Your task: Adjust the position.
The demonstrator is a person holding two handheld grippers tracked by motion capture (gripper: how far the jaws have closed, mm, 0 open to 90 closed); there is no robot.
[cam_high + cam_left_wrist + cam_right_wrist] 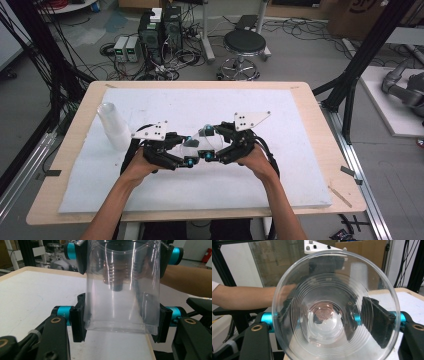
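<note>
Above the middle of the white surface (210,180), a clear plastic cup (199,141) is held lying on its side between the two grippers, which are brought in from opposite sides by the person's hands. By the left gripper (186,161) the cup is pinched near its closed base: in the left gripper view the cup (122,292) is seen with its bottom edge towards the camera, and the gripper's black jaws are pressed against its walls on both sides, with the teal fittings of the other gripper visible farther off around the wide end. By the right gripper (210,156) the cup is taken near its rim: in the right gripper view the open mouth of the cup (335,307) is turned straight at the camera, the ringed wall and the round base being seen through it, and the jaws are set on either side of the wall. Whether these jaws press firmly on the plastic cannot be told for certain, though they appear laid against it. A stack of translucent cups (113,125) is stood upright near the left edge of the white surface, well apart from the grippers. Behind the surface, on the floor, a black stool (244,46) and tangled cables are seen.
</note>
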